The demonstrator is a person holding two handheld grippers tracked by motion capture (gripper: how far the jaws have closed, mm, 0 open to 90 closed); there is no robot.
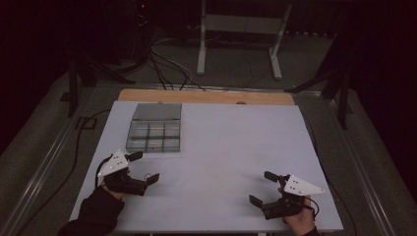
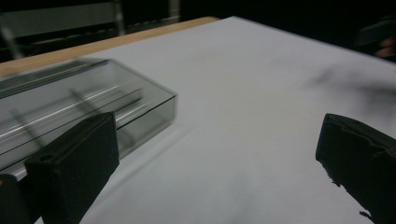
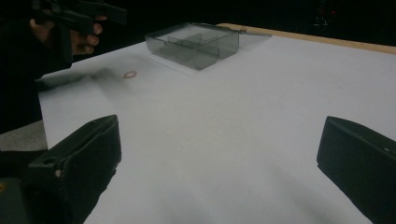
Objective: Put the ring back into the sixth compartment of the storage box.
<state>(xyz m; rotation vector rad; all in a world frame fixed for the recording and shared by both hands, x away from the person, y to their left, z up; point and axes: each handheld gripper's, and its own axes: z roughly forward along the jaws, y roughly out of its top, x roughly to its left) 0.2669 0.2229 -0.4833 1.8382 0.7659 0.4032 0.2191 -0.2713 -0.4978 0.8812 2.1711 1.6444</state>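
Flanking bare white table (image 1: pixel 221 147), both hand-held grippers spread, box (image 1: pixel 154 133) far-left

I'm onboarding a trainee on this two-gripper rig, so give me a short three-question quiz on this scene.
1. True or false: the clear plastic compartment box has its lid open.
2. Which gripper is nearer the box: A left gripper, B right gripper?
3. What lies on the white table sheet beside the left gripper?

Key: 1 true. 2 A. 3 a small ring.
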